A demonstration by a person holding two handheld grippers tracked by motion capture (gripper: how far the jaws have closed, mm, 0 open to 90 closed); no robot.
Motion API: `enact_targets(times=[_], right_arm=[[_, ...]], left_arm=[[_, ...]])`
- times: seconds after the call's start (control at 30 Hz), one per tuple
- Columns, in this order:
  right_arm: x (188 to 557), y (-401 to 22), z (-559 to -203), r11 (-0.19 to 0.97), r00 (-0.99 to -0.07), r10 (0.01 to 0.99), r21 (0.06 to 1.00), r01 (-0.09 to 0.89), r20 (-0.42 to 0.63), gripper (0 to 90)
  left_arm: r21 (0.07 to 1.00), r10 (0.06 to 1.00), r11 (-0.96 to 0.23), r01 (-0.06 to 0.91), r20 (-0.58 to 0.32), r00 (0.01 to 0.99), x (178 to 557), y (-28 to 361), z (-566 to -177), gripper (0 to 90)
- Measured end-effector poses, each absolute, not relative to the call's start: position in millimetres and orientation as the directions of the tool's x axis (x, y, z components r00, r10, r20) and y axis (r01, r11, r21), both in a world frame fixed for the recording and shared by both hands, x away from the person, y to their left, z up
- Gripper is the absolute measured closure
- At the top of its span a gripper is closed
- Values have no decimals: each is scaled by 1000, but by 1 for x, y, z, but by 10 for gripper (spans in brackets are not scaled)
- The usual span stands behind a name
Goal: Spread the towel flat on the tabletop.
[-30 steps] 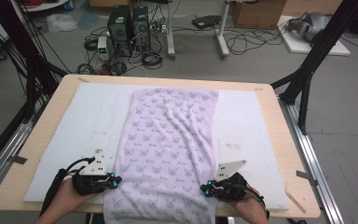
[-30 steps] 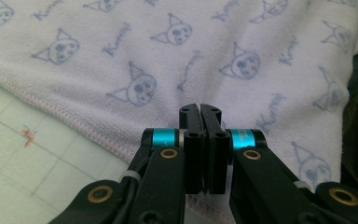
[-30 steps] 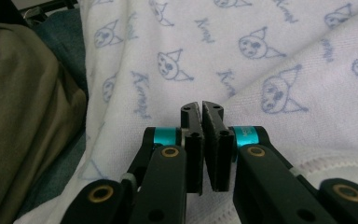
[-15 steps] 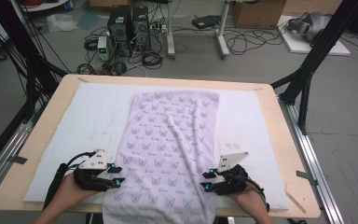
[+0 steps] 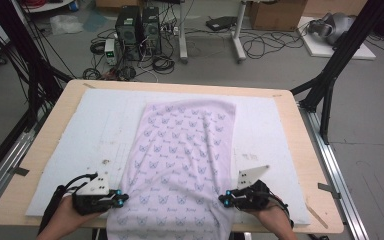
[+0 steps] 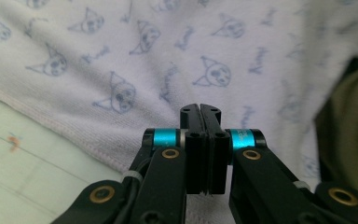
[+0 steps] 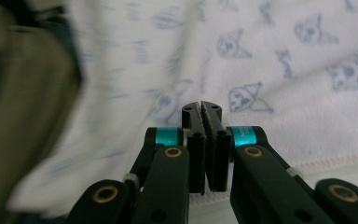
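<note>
At the near edge of the counter [image 5: 50, 135], my two tongs sit at the bottom corners of the towel [image 5: 185, 150]. The left tongs [image 5: 122, 199] are at about 7 o'clock in the high view, the right tongs [image 5: 223, 199] at about 5 o'clock, each pointing inward at a side hem. The towel is pale lilac with small blue cat-face prints; it lies lengthwise from 12 to 6 o'clock down the middle of the white mat [image 5: 80, 130], mostly flat with a few soft creases, and its near end hangs over the counter edge between my hands.

In the left gripper view the left tongs [image 6: 200, 109] have their jaws pressed together with no gap, and the towel [image 6: 121, 60] hem runs under them; it looks like a fold of hem is pinched, with cloth showing just below the jaws. Both sets of jaws have just been closing.

In the right gripper view the right tongs [image 7: 202, 107] are also closed tight, jaws meeting, with the towel [image 7: 284, 60] hem and its pink stitching passing right under the tips at 4 o'clock. I read this as clamped on the edge of the cloth. That view's left side is blurred, so I can't tell what's there.

My left hand [image 5: 62, 220] and right hand [image 5: 272, 220] come in from 6 o'clock, well apart.
</note>
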State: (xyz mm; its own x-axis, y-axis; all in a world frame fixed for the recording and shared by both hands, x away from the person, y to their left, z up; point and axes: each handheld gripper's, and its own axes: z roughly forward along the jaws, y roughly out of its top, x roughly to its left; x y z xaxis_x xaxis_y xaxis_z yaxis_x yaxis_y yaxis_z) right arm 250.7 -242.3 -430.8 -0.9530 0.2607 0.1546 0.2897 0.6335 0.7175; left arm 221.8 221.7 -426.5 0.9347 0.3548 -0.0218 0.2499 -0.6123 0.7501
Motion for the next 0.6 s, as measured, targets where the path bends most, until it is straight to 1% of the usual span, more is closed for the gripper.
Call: enact_targets(times=[0.03,0.07,0.1,0.13,0.17,0.2,0.23,0.27,0.3,0.33,0.37,0.4,0.43,0.47,0.6], right_arm=[[241,-247,-424,621,-956,260,735,273,135,865],[240,-249,-422,607,-954,268,746,275,134,812],[242,-251,-422,592,-949,290,755,281,126,739],[242,-251,-422,592,-949,290,755,281,126,739],[250,-251,-424,588,-938,320,749,306,133,694],[250,-251,-424,588,-938,320,749,306,133,694],[257,-245,-430,593,-932,335,738,322,138,646],[258,-241,-433,604,-936,322,730,319,142,635],[259,-237,-435,619,-938,319,721,312,133,634],[261,-233,-438,635,-941,315,709,307,125,648],[261,-233,-438,635,-941,315,709,307,125,648],[261,-230,-441,652,-942,313,694,305,119,676],[261,-229,-442,642,-939,326,703,305,109,790],[261,-229,-442,642,-941,316,703,304,118,857],[258,-230,-441,651,-948,294,701,291,122,881]], left_arm=[[758,333,-604,247,-42,942,217,224,-424,832],[758,333,-604,247,-42,942,217,224,-424,723],[757,363,-599,259,-32,931,223,221,-423,624],[757,363,-599,259,-32,931,223,221,-423,590],[756,378,-597,269,-31,925,236,217,-426,584],[756,378,-597,269,-31,925,236,217,-426,569],[745,394,-604,285,-32,919,248,212,-430,560],[735,389,-613,289,-37,921,253,209,-433,566],[726,375,-626,284,-39,926,256,206,-436,601],[726,375,-626,284,-39,926,256,206,-436,680],[722,371,-633,279,-34,928,256,202,-440,680],[731,366,-627,268,-27,930,256,202,-440,735],[729,366,-629,271,-30,930,254,201,-439,870],[729,366,-629,271,-30,930,254,201,-439,877],[717,354,-642,272,-38,935,243,209,-437,883]])
